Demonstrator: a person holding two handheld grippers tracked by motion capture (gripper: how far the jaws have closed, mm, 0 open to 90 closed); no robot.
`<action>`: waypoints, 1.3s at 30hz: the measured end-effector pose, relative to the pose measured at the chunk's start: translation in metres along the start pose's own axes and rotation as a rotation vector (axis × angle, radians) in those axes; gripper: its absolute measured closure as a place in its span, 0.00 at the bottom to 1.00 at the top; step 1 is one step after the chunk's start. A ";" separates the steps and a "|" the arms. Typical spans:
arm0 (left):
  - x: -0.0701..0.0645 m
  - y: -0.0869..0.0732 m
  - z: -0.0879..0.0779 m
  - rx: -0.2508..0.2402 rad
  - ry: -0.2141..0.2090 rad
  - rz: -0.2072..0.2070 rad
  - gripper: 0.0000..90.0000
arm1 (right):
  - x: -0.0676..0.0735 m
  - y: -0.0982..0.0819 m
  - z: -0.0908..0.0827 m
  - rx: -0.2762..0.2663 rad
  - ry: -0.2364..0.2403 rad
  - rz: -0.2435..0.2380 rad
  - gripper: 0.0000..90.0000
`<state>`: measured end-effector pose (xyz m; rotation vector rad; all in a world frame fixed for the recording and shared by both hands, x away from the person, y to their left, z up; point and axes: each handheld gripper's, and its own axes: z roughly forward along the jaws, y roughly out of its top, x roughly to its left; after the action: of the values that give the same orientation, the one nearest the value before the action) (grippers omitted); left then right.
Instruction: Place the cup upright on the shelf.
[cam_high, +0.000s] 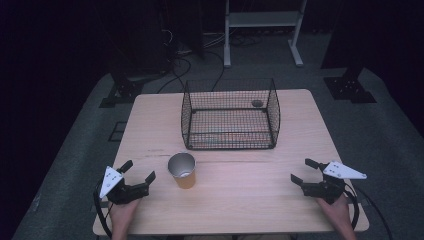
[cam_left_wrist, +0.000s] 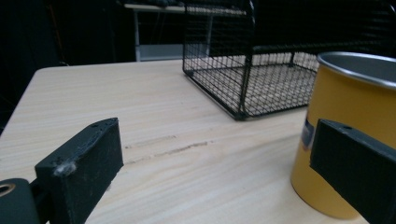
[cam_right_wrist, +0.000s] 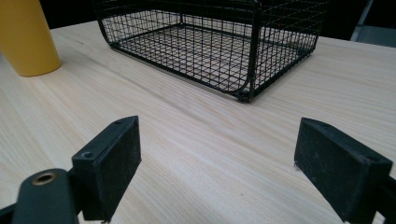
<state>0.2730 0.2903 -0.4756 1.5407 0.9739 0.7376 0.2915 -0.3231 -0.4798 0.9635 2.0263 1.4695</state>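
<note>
A yellow cup (cam_high: 183, 171) with a metal rim stands upright on the wooden table (cam_high: 240, 200), in front of a black wire basket (cam_high: 230, 116). My left gripper (cam_high: 137, 171) rests near the table's front left corner, open, with nothing between its jaws. From the left gripper view the cup (cam_left_wrist: 355, 130) is just beyond the right jaw, apart from it. My right gripper (cam_high: 305, 171) sits open near the front right edge. In the right gripper view the basket (cam_right_wrist: 210, 42) lies ahead and the cup (cam_right_wrist: 27, 37) is at far left.
A small dark round thing (cam_high: 257, 103) lies on the table behind the basket's right rear corner. A white metal stand (cam_high: 262, 25) and black stand feet (cam_high: 350, 90) are on the floor beyond the table. Bare tabletop stretches between the two grippers.
</note>
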 end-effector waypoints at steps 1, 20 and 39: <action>-0.001 0.000 0.000 0.002 -0.007 -0.001 0.02 | 0.000 0.000 0.000 0.000 0.000 0.000 0.15; -0.024 0.003 0.009 0.006 -0.118 0.062 0.02 | 0.001 0.000 0.000 0.006 -0.006 -0.008 0.15; -0.037 0.004 0.013 0.011 -0.205 0.083 0.00 | 0.002 0.001 0.001 0.016 -0.006 -0.012 0.15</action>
<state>0.2672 0.2512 -0.4725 1.6386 0.7665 0.6184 0.2915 -0.3209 -0.4797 0.9599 2.0384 1.4450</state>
